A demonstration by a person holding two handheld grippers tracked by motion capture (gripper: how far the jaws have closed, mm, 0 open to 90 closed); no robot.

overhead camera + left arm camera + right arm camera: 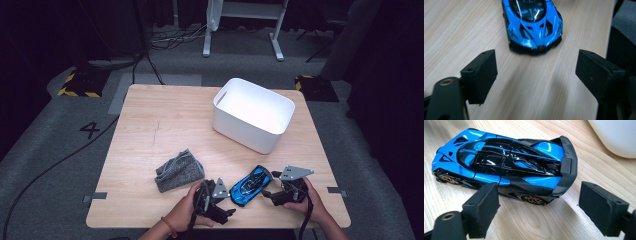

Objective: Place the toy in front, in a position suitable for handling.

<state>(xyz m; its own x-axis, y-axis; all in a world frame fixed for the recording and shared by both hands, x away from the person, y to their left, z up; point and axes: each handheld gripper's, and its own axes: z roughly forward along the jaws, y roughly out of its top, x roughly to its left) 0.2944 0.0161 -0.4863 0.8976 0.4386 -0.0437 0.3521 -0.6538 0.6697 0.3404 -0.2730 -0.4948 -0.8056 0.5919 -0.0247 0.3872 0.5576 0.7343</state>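
High view: both hands low in the frame, left gripper and right gripper flanking the glossy blue toy car on the wood-grain bench. Left gripper view: jaws apart, car's nose at top centre. Right gripper view: jaws apart, just short of the car's side and tail.

1. One blue and black toy car sits on the table.
2. One white bin stands on the table.
3. One grey cloth lies on the table.
4. One wooden table bears all of these.
5. Two handheld grippers are there: the left gripper and the right gripper.
6. Two hands hold the grippers, one each.
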